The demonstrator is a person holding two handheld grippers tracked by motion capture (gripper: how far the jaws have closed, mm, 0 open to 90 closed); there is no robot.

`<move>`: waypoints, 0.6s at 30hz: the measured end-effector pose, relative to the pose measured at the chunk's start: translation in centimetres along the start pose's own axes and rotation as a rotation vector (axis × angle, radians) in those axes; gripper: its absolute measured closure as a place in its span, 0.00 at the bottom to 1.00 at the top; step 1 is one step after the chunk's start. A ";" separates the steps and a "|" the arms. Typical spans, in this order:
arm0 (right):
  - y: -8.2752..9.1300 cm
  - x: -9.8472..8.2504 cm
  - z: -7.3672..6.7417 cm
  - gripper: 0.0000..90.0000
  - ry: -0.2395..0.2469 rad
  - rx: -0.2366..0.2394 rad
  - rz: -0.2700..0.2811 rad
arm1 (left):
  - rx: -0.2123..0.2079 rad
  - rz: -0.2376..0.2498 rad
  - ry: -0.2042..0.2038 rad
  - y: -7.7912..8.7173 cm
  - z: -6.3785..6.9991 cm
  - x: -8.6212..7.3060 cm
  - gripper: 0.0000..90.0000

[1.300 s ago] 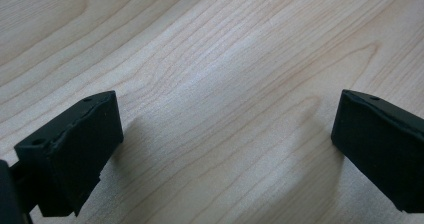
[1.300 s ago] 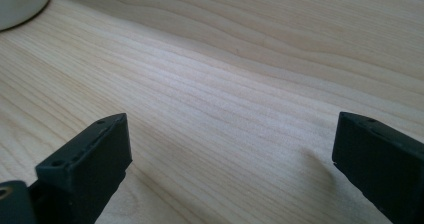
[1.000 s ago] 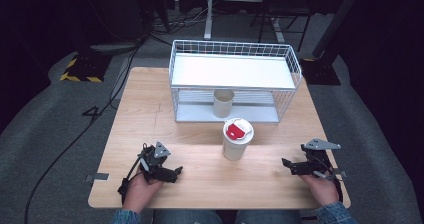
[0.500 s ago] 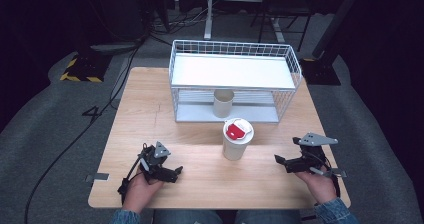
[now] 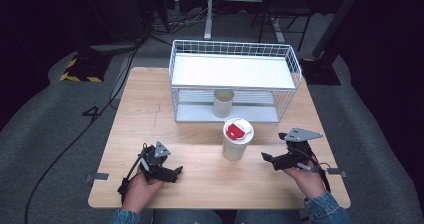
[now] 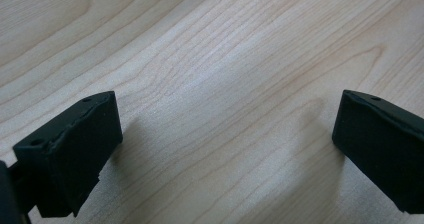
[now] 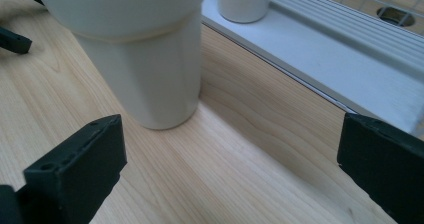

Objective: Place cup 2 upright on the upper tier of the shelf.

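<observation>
Lidded cup [image 5: 238, 139]: white, red tab on lid, upright on the wooden table [image 5: 150, 114], near-centre, just in front of the wire rack [image 5: 235, 79].
Right gripper [image 5: 270, 160]: jaws spread wide, empty, just right of the cup, pointing at it; approach step, by my judgement. Next move calls for advancing until the jaws straddle the cup's body, then closing.
Left gripper [image 5: 176, 171]: jaws wide apart, empty, low over bare table at near left.
Second cup [image 5: 223, 102]: lidless, on the rack's lower shelf.
</observation>
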State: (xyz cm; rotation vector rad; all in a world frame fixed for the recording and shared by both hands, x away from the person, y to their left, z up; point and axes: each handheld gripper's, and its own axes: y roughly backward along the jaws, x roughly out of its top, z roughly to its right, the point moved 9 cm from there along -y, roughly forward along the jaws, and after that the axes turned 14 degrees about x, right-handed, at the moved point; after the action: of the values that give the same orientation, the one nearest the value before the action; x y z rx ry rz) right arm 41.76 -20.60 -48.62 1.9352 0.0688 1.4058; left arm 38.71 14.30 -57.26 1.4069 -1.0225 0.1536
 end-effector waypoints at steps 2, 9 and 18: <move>-0.5 0.4 -0.3 0.00 0.008 0.012 0.003 | 0.004 0.002 0.001 0.0 0.0 0.0 0.00; -2.7 0.9 -1.3 0.00 0.023 0.060 -0.008 | 0.003 0.002 0.001 0.0 0.0 0.0 0.00; -5.4 1.6 -2.5 0.00 0.024 0.114 0.014 | 0.017 0.000 0.022 -0.1 0.1 0.1 0.00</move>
State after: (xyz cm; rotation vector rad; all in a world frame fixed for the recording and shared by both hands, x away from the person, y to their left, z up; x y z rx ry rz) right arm 42.20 -14.67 -50.14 2.0154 0.1501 1.4625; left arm 38.73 14.17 -57.29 1.4175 -1.0048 0.1777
